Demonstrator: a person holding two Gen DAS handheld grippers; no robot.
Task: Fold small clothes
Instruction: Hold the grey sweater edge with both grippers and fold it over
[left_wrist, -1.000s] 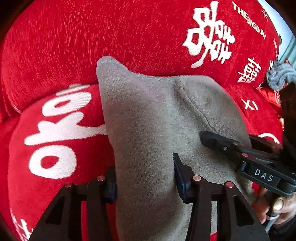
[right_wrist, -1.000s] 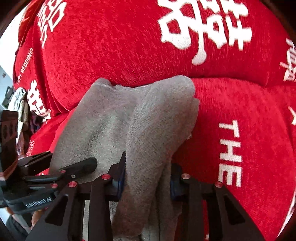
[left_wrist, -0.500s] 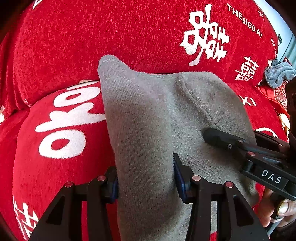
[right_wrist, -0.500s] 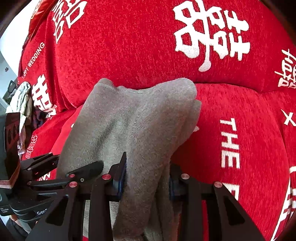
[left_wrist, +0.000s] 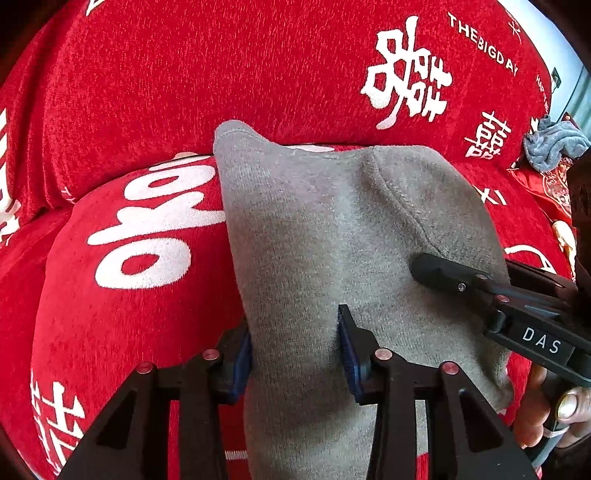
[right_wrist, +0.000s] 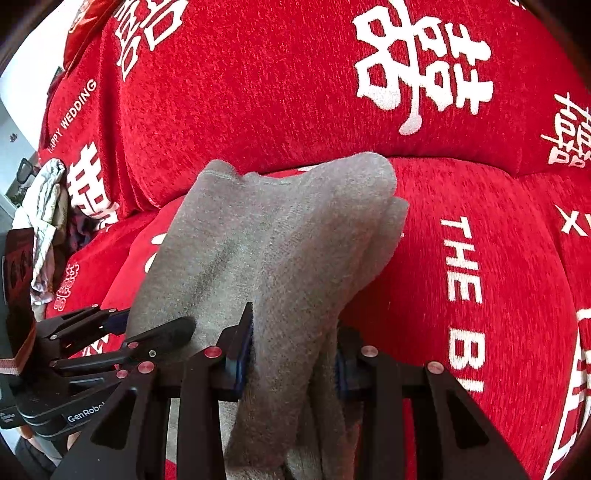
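A grey knitted garment is held up over a red sofa seat, its far end resting near the backrest. My left gripper is shut on its near left edge. My right gripper is shut on its bunched right edge. The right gripper also shows in the left wrist view at the right, and the left gripper shows in the right wrist view at the left. Both grippers are side by side, close together.
The red sofa cover with white lettering fills both views. A blue-grey cloth lies at the far right of the sofa. A pale crumpled garment lies at the sofa's left end.
Both grippers have drawn slightly back and down with the garment; the sofa lettering has shifted in view. The grip on the cloth is unchanged.
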